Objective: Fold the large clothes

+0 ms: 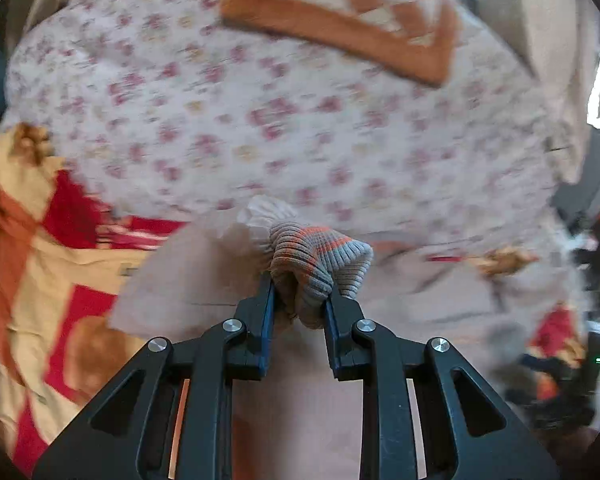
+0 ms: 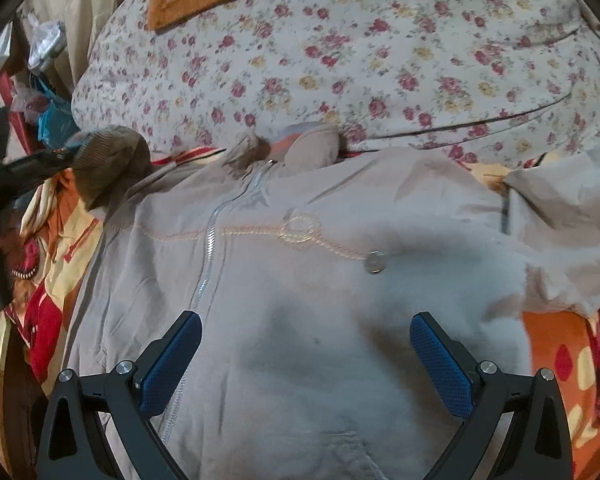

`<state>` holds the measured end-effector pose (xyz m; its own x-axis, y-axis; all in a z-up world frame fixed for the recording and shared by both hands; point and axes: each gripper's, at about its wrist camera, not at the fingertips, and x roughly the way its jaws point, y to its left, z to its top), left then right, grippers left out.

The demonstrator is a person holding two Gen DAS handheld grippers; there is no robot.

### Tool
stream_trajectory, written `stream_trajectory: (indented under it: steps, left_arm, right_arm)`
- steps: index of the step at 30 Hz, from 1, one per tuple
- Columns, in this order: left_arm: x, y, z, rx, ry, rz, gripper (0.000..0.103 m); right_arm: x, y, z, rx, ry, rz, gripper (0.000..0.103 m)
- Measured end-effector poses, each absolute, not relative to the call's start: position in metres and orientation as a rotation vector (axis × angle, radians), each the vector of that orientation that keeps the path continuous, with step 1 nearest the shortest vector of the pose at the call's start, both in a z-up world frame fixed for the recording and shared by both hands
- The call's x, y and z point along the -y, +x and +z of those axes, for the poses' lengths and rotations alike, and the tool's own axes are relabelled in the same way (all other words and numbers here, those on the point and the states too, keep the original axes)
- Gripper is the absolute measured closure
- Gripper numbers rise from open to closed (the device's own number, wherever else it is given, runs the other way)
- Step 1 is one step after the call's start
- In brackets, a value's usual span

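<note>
Left tool [image 1: 300, 300] is clenched on the ribbed sleeve cuff [image 1: 320, 256] of the beige zip-up jacket [image 2: 300, 280], lifted at the jacket's left edge. The jacket lies spread front-up on a patterned blanket [image 2: 560, 344] below a floral pillow [image 2: 340, 60]. Right tool [image 2: 306, 360] hovers released above the jacket's lower front.
</note>
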<state>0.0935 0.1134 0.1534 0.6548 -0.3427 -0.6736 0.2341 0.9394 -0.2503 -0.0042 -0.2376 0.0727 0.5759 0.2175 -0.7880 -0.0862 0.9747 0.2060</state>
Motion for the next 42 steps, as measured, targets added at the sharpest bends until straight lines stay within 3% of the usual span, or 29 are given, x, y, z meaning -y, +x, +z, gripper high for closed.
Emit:
stream_trajectory:
  steps: [9,21,24,26,29,36,42]
  left_arm:
    - [0.015,0.053,0.175,-0.76,-0.233,-0.626,0.083]
    - [0.151,0.053,0.09,-0.902,-0.201,-0.768,0.083]
    - [0.152,0.051,0.072,-0.929,-0.178,-0.756,0.073]
    - [0.147,0.048,0.07,-0.928,-0.164,-0.744,0.052]
    - [0.13,0.038,0.084,-0.903,-0.141,-0.74,0.034]
    - [0.054,0.008,0.126,-0.829,0.002,-0.606,0.034]
    - [-0.031,0.004,0.11,-0.801,0.147,-0.254,0.034]
  right_arm:
    - [0.288,-0.022,0.089,-0.893,0.198,0.088,0.0]
    - [0.353,-0.038,0.073,-0.935,0.248,-0.042,0.0]
    - [0.356,-0.037,0.07,-0.945,0.254,-0.043,0.0]
    - [0.356,-0.036,0.071,-0.944,0.255,-0.034,0.0]
    - [0.353,-0.031,0.073,-0.939,0.263,-0.008,0.0]
    - [0.325,-0.007,0.077,-0.925,0.265,0.07,0.0]
    - [0.31,0.024,0.063,-0.969,0.245,0.074,0.001]
